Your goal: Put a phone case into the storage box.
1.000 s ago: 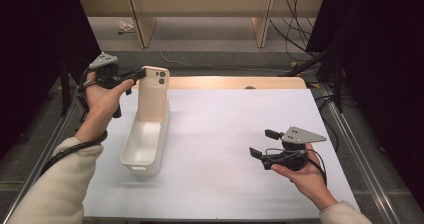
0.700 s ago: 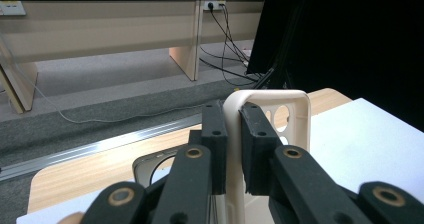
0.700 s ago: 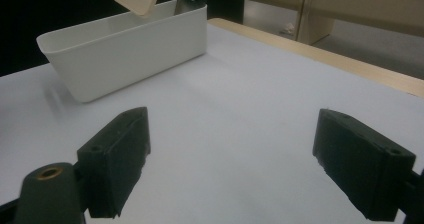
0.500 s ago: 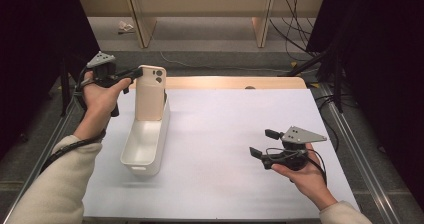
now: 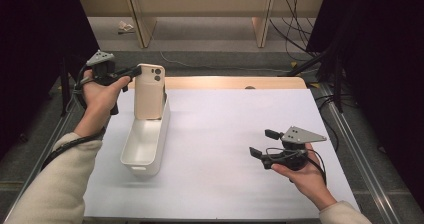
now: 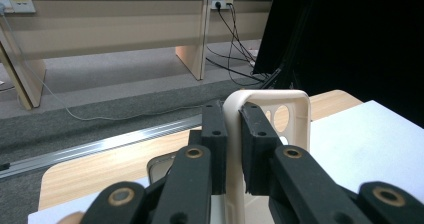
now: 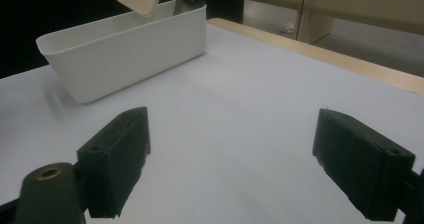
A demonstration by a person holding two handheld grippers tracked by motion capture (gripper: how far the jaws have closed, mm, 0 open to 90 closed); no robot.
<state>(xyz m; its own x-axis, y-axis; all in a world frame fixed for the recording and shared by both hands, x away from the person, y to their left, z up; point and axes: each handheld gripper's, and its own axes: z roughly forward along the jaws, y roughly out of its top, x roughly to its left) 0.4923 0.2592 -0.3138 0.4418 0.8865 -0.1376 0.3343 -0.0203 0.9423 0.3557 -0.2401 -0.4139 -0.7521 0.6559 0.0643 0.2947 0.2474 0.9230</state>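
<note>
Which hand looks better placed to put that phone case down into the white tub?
Left. The left gripper already pinches the phone case upright over the white tub; the right gripper sits open, far across the table.

Beige phone case (image 5: 149, 91) upright, camera cutouts at top (two round holes), lower end inside far end of white oblong bin (image 5: 142, 144). Bin open-topped, lying lengthwise on white table sheet, left side.

Left gripper (image 5: 134, 72) clamped, right gripper (image 5: 264, 143) agape
</note>
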